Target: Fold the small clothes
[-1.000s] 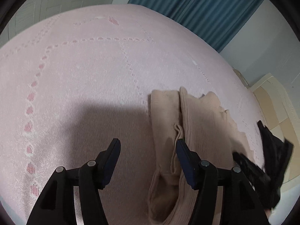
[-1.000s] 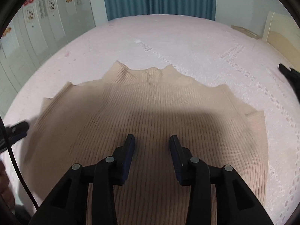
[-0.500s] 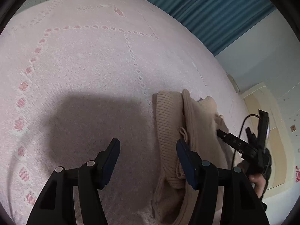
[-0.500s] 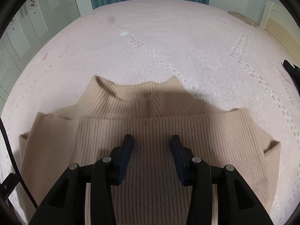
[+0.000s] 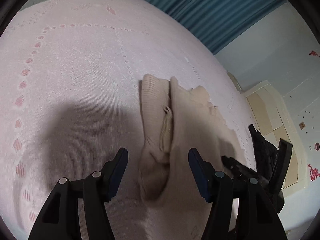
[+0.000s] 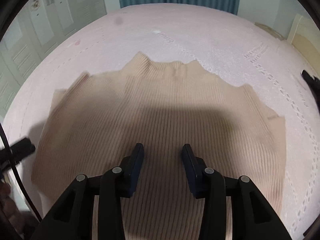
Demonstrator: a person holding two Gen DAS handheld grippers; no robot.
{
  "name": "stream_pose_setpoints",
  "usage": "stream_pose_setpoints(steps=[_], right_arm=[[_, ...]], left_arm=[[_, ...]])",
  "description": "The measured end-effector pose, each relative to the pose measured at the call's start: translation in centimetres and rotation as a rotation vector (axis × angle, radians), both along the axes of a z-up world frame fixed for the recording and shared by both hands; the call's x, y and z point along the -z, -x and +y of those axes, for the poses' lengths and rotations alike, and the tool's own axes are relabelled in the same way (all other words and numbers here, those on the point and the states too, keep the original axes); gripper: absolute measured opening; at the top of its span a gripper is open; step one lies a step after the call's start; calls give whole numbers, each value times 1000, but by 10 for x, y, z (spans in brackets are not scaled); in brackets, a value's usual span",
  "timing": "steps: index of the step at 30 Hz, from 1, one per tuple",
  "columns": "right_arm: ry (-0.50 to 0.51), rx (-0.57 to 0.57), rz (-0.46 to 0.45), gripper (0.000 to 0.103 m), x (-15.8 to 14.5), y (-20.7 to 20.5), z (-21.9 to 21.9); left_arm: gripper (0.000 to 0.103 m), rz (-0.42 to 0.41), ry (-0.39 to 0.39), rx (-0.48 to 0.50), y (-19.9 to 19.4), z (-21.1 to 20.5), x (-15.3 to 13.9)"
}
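A beige ribbed sweater [image 6: 160, 110] lies flat on the pink bedspread [image 6: 200, 36], collar away from me. My right gripper [image 6: 162, 152] is open and empty, hovering over the sweater's lower middle. In the left wrist view the same sweater [image 5: 180, 120] is seen from its side, with a folded sleeve [image 5: 154, 120] bunched along its left edge. My left gripper [image 5: 158, 158] is open and empty, with the sleeve's near end between its fingers. The right gripper [image 5: 240, 170] shows at that view's right edge.
A dark garment [image 5: 264, 146] lies at the bed's right edge, also visible in the right wrist view [image 6: 312, 82]. Teal curtains [image 5: 220, 10] hang beyond the bed. Cream cabinets [image 5: 270, 110] stand to the right, white wardrobe doors [image 6: 50, 16] to the left.
The right gripper has pulled back toward the sweater's hem, so more of the sweater shows. The left gripper has shifted right, now straddling the sleeve. Both stay open.
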State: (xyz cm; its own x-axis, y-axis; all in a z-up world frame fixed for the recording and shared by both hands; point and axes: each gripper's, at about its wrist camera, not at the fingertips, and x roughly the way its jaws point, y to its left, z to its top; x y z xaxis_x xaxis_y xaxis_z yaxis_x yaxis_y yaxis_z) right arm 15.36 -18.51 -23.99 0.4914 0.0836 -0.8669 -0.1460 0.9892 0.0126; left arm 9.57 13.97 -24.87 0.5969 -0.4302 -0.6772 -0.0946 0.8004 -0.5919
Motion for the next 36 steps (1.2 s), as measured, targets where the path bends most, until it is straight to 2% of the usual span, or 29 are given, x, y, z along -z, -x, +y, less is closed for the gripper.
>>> stream_pose_setpoints(steps=[4, 8, 13, 17, 20, 25, 30, 32, 36], right_arm=[[-27, -6, -4, 41, -4, 27, -8], [-46, -19, 24, 41, 5, 50, -10], [-37, -45, 3, 41, 6, 81, -11], [-94, -72, 7, 40, -4, 95, -21], [-121, -58, -46, 40, -20, 105, -38], [-127, 36, -141, 40, -41, 115, -90], [-229, 175, -165, 40, -35, 119, -146], [-259, 213, -153, 40, -28, 119, -160], [-311, 253, -165, 40, -23, 121, -182]], left_arm=[[61, -4, 24, 24, 22, -2, -1], [61, 31, 6, 49, 37, -9, 4], [61, 75, 39, 55, 48, -15, 14], [62, 76, 53, 50, 47, -22, 18], [62, 78, 75, 29, 40, -26, 23], [62, 83, 167, -17, 13, -26, 31], [59, 85, 291, -80, -14, -17, 38], [57, 88, 287, -95, -25, -18, 37], [52, 85, 227, -107, -42, -26, 33]])
